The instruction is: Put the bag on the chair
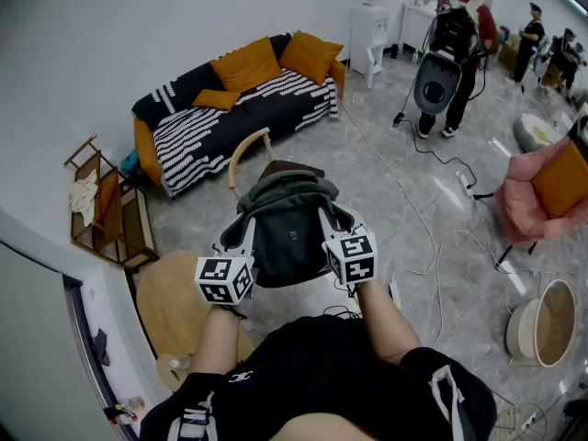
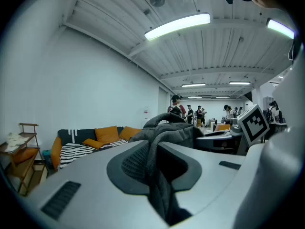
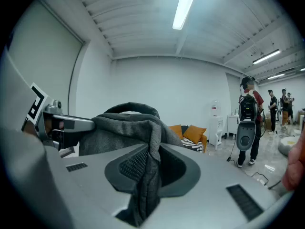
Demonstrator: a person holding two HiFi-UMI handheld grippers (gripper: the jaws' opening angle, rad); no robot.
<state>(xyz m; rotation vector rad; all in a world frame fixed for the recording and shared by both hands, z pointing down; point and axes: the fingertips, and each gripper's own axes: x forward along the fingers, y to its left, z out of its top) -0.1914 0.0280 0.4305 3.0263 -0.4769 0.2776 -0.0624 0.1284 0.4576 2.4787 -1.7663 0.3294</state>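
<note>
- I count two grippers, and both are closed on one bag (image 1: 287,223), at the centre of the head view.
- The left gripper (image 1: 241,239) pinches a fold of the grey fabric between its pads. Its own view shows this fold (image 2: 164,142) running down through the jaws of the gripper (image 2: 155,173).
- The right gripper (image 1: 336,223) also bites on the fabric. In its own view the cloth (image 3: 124,128) hangs between the closed jaws of the gripper (image 3: 147,173).
- The bag is held up between the two grippers, with its handle on top.
- I see one chair (image 1: 248,150), just above the bag in the head view. Only its curved wooden back and a bit of dark seat show, because the bag covers the rest.
- I cannot tell if the bag touches the seat or hangs over it.
- There is one striped sofa (image 1: 234,118) at the upper left, with three orange cushions (image 1: 244,62).
- There is one wooden shelf (image 1: 101,211) at the left edge.
- One round table (image 1: 170,306) is at the lower left, partly covered by my left arm.
- One pink armchair (image 1: 537,196) is cut off by the right edge.
- About four people (image 1: 455,49) stand at the upper right. They are small and I cannot count them surely.
</note>
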